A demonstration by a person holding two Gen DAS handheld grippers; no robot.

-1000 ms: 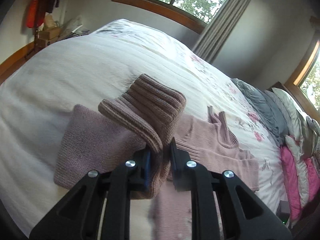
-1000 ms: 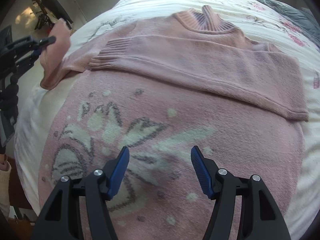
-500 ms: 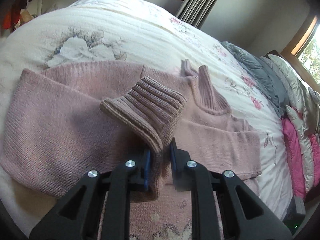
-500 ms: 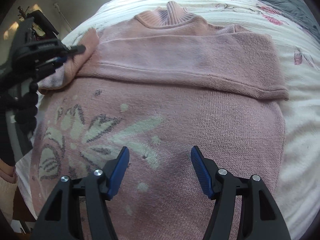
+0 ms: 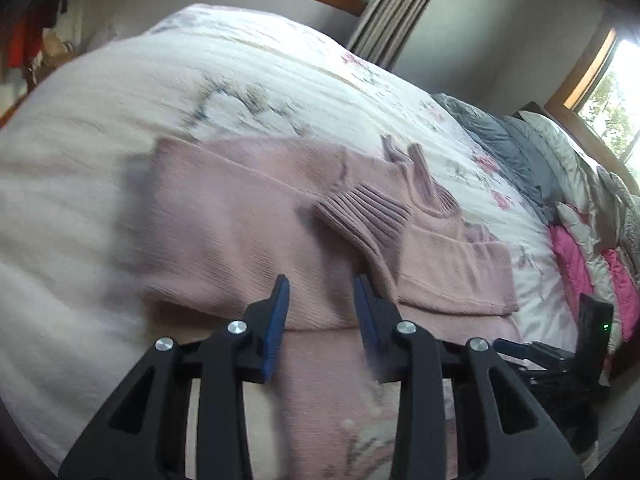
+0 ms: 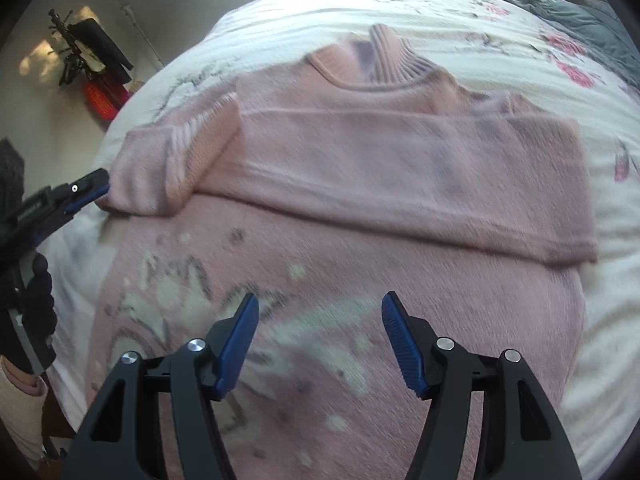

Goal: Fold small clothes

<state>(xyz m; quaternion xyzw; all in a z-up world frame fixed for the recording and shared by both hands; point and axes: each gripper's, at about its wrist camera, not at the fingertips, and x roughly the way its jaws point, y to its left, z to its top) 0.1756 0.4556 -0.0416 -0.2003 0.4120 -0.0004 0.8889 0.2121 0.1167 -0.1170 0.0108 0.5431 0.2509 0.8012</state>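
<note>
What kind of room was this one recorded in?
A bedroom, most likely: the sweater lies on a bed with a floral bedspread, pillows piled at one end, and a curtained window behind.

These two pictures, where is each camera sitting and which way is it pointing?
Left wrist: sits on the left claw, looking along its open fingers at the sweater's folded sleeve and cuff; the right claw peeks in.
Right wrist: sits on the right claw, open, above the sweater's flower pattern, looking toward the collar; the left claw and a sleeve show.
Both share the sweater on the bed.
</note>
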